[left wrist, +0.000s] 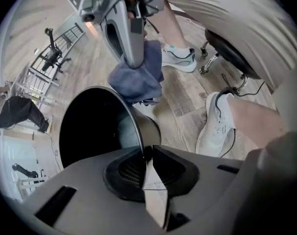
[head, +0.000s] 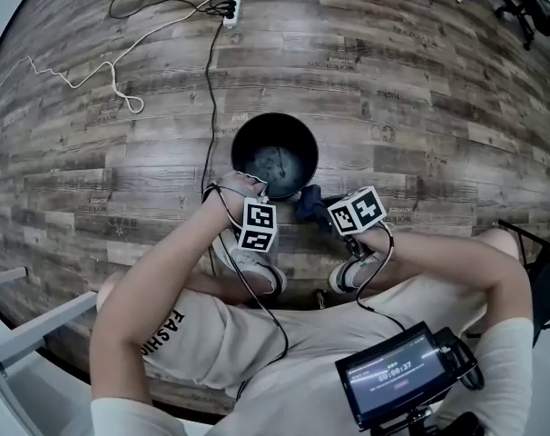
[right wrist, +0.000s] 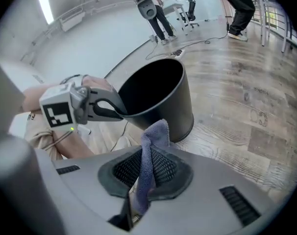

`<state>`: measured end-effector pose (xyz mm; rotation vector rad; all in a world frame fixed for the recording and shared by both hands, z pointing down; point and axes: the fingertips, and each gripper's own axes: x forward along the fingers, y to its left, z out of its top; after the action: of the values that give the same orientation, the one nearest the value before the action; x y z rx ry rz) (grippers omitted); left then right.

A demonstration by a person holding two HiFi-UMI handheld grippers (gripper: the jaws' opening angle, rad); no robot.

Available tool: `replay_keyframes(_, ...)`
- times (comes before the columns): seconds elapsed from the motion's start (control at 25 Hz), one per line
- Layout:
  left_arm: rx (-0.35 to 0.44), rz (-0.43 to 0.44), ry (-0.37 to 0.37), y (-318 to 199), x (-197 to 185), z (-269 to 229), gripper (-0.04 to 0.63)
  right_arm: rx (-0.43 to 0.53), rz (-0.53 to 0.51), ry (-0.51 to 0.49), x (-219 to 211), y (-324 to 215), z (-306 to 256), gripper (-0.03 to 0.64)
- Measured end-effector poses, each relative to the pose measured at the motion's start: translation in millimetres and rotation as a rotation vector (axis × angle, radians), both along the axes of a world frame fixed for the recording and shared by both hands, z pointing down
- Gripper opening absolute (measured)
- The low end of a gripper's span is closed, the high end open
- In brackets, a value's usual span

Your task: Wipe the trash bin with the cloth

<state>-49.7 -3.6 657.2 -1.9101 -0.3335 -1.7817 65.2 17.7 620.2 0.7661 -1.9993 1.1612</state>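
gripping the near rim of the black trash bin (head: 296,143) (left wrist: 144,126) (right wrist: 160,99) with the left gripper (head: 245,183) (left wrist: 147,153) (right wrist: 120,110), jaws clenched on the thin wall, one pad inside and one outside. standing the bin on the wood plank floor (head: 420,89), open mouth facing up, just ahead of two white sneakers (head: 253,267) (left wrist: 217,126). pinching a blue cloth (head: 309,204) (left wrist: 137,80) (right wrist: 151,148) in the right gripper (head: 315,210) (left wrist: 134,62) (right wrist: 144,163), jaws clamped on a fold running up between them, the loose rest bunching past the tips. holding that cloth clear of the floor, just beside the bin's outer wall at the near right of the rim; not showing clearly whether cloth and bin are touching. lying well beyond the bin, a white power strip (head: 230,9) with cables (head: 208,80) trailing across the planks toward the seated person. glowing at the bottom of the head view, a small screen (head: 393,375) mounted near the lap.
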Motion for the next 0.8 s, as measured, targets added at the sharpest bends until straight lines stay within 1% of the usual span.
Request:
replay_keyframes(0.08, 0.009, -0.024, -0.006, -1, 2, 2, 0.052, 0.009, 0.028, -0.04, -1, -3, -17, 0.034)
replay_keyframes(0.2, -0.037, -0.096, -0.021, 0, 4, 2, 0.051, 0.013, 0.069, -0.08, -1, -6, -33, 0.034)
replay_keyframes(0.32, -0.065, -0.154, -0.031, 2, 8, 1, 0.051, 0.039, 0.074, -0.072, 0, -11, -42, 0.034)
replay_keyframes(0.4, -0.067, -0.183, -0.022, 4, 14, 2, 0.048, 0.055, 0.076, -0.056, 2, -14, -43, 0.034)
replay_keyframes(0.56, -0.067, -0.252, -0.008, 4, 22, 2, 0.046, 0.055, 0.088, -0.036, 3, -17, -43, 0.034)
replay_keyframes(0.68, -0.077, -0.32, 0.005, 2, 28, 1, 0.048, 0.056, 0.087, -0.048, -1, -18, -46, 0.034)
replay_keyframes(0.8, -0.087, -0.366, 0.028, 0, 34, 0, 0.048, 0.065, 0.066, -0.053, -6, -22, -43, 0.034)
